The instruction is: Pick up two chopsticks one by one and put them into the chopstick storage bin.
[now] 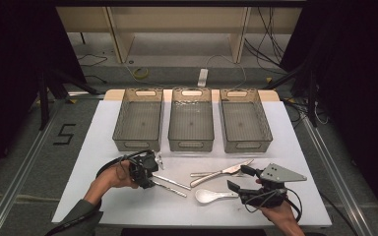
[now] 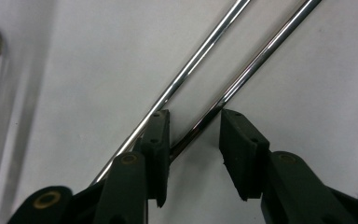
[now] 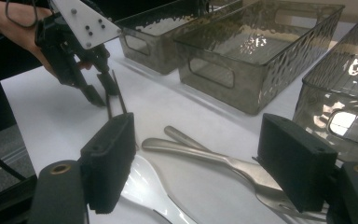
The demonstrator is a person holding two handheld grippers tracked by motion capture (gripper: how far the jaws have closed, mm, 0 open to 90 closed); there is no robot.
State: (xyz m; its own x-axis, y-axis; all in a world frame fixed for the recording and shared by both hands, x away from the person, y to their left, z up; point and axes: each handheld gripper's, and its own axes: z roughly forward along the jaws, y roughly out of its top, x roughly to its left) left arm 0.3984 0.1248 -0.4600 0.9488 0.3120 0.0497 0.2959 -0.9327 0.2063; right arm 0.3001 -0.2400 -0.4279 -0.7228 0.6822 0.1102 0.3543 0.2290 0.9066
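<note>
- Left claw (image 2: 193, 140) straddles one chopstick (image 2: 242, 81) of a pair on the white desk (image 1: 103, 147); the jaws stand narrowed but not yet pressing it.
- The second chopstick (image 2: 191, 65) lies just outside one jaw.
- Both run long and slanted away from the claw: thin, polished metal rods.
- Right claw (image 3: 200, 158) stands wide and empty, above the white spoon (image 3: 142, 186).
</note>
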